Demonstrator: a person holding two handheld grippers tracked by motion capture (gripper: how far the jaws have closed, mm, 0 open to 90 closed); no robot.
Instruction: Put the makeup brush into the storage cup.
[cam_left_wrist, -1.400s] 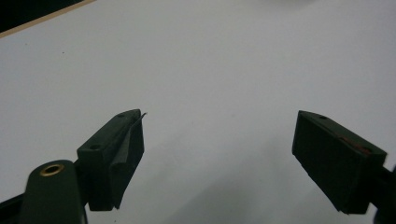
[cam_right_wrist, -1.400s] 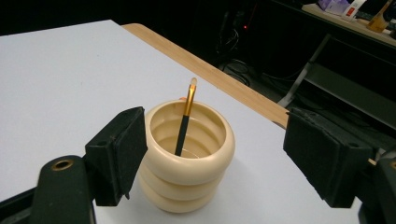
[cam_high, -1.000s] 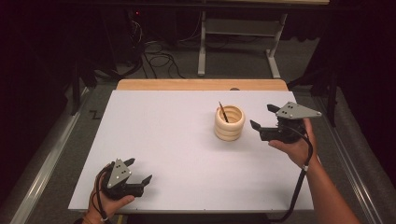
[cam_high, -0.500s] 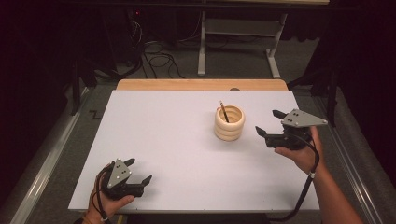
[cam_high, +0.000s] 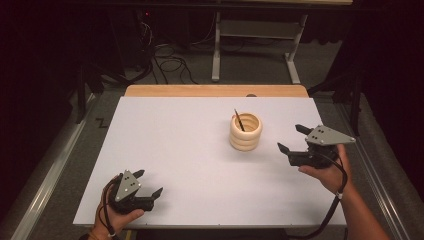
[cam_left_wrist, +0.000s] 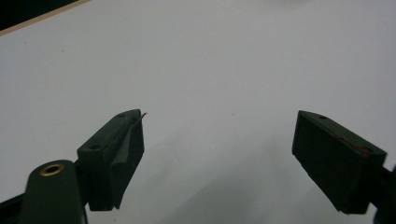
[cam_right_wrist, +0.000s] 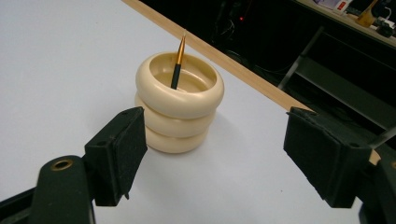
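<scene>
on the white worktop (cam_high: 190, 150), right of centre and toward the far edge: one cream holder (cam_high: 245, 132) built of three stacked rings, upright, with a slim black-and-gold pen (cam_high: 239, 120) leaning inside it, tip up. your right claw (cam_high: 295, 138), item two, sits in your right hand (cam_high: 327, 172) just to the right of the holder, apart from it, jaws spread wide and empty; its own camera frames the holder (cam_right_wrist: 179, 100) between them, nearer the left jaw, with the pen (cam_right_wrist: 177, 65) resting against the rim. your left claw (cam_high: 148, 183), item three, sits in your left hand (cam_high: 117, 217) at the near left corner, well apart from the holder, jaws likewise wide and holding nothing, bare worktop (cam_left_wrist: 210, 70) ahead. wooden edge strip (cam_high: 215, 91) along the far side.
</scene>
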